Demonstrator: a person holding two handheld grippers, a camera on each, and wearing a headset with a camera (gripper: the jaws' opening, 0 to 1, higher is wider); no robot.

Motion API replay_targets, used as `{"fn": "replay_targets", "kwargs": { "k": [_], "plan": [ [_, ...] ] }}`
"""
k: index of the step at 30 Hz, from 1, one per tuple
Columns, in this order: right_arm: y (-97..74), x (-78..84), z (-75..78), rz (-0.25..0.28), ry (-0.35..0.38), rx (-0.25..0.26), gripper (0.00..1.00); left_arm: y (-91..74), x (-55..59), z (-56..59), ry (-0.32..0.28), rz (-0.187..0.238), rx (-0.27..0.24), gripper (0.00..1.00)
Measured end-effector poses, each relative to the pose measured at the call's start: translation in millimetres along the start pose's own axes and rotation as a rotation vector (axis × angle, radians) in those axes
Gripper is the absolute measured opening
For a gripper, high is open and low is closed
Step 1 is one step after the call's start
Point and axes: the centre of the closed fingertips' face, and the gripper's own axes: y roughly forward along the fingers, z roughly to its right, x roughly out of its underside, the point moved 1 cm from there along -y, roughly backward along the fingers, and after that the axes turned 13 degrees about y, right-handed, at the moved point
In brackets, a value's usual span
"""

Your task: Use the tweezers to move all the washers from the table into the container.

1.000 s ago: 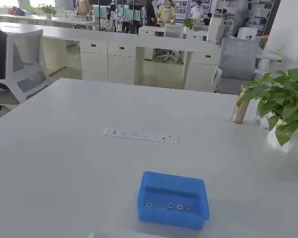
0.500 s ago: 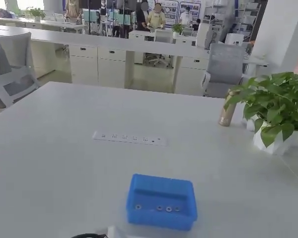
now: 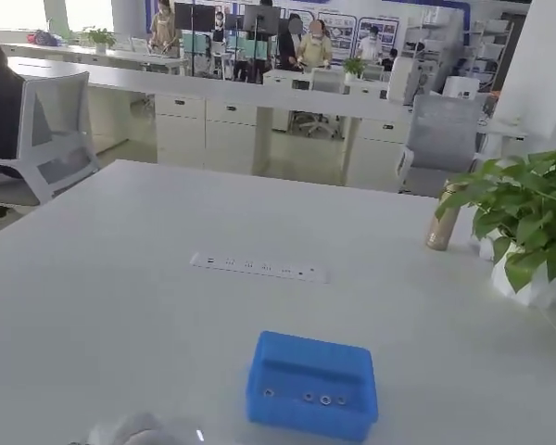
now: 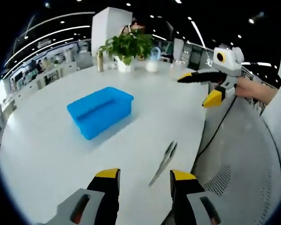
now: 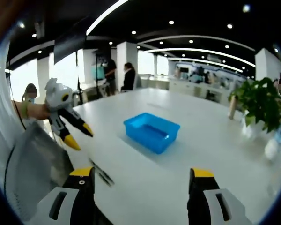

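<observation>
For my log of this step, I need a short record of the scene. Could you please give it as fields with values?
table: white
container: blue, open, on the table
washers: four seen, inside the container
tweezers: lying flat on the table, not held
left gripper: fingers open, tweezers just ahead of it
right gripper: fingers open, holding nothing
other things: power strip, potted plant, bottle

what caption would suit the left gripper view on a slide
Left gripper, jaws open, facing the tweezers on the white table, blue container beyond, right gripper open nearby.
</observation>
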Motion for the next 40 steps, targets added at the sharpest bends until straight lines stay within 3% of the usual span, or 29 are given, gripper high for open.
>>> {"fn": "replay_targets", "kwargs": {
  "k": [2, 5, 6, 12, 16, 17, 19, 21, 24, 25, 27, 31, 34, 37, 40],
  "plan": [
    [-2.2, -7.7, -0.2, 0.04, 0.026, 0.001, 0.82, -14.5, -10.8, -5.7, -0.035, 0.096, -0.076, 0.5],
    [-7.7, -19.0, 2.4, 0.095, 0.043, 0.013, 0.85, -30.8, -20.2, -13.0, -0.02, 0.149, -0.169, 0.58],
    [-9.1, -21.4, 3.5, 0.105, 0.041, 0.024, 0.86, -38.5, -26.1, -18.1, -0.011, 0.181, -0.222, 0.61],
    [-15.2, -32.7, 1.2, 0.145, -0.02, 0.038, 0.99, -67.2, -52.9, -31.6, -0.102, 0.353, -0.402, 0.77],
    [-14.2, -39.7, -4.8, 0.22, -0.02, 0.009, 0.99, -81.6, -48.4, -49.6, -0.123, 0.371, -0.568, 0.96],
    [-13.2, -37.4, -5.5, 0.213, -0.023, 0.003, 0.99, -84.2, -46.4, -54.8, -0.13, 0.365, -0.6, 0.99],
    [-10.6, -37.5, -6.5, 0.195, -0.039, 0.007, 0.99, -84.0, -45.6, -57.6, -0.123, 0.372, -0.606, 0.99],
    [-11.7, -43.3, -7.3, 0.235, -0.047, 0.012, 0.99, -82.7, -40.2, -58.1, -0.142, 0.353, -0.605, 0.99],
    [-12.5, -42.7, -7.1, 0.241, -0.043, 0.008, 0.99, -80.2, -38.0, -53.8, -0.129, 0.324, -0.61, 0.99],
    [-13.8, -41.1, -3.3, 0.237, -0.065, 0.029, 0.99, -78.9, -39.1, -52.5, -0.127, 0.323, -0.605, 0.99],
    [-16.5, -40.9, 4.9, 0.24, -0.087, 0.07, 0.99, -74.7, -43.6, -48.5, -0.114, 0.326, -0.584, 0.99],
    [-21.4, -48.4, 15.9, 0.286, -0.048, 0.114, 0.99, -65.5, -44.1, -41.2, -0.067, 0.286, -0.547, 0.99],
    [-21.9, -51.6, 25.8, 0.305, -0.011, 0.15, 0.94, -57.4, -46.0, -33.1, -0.056, 0.297, -0.473, 0.99],
    [-18.3, -47.4, 35.3, 0.271, -0.007, 0.207, 0.9, -50.5, -45.9, -30.5, -0.049, 0.277, -0.434, 0.99],
    [-15.7, -50.8, 34.8, 0.281, -0.017, 0.214, 0.91, -51.8, -43.9, -31.3, -0.04, 0.275, -0.442, 0.99]
  ]
}}
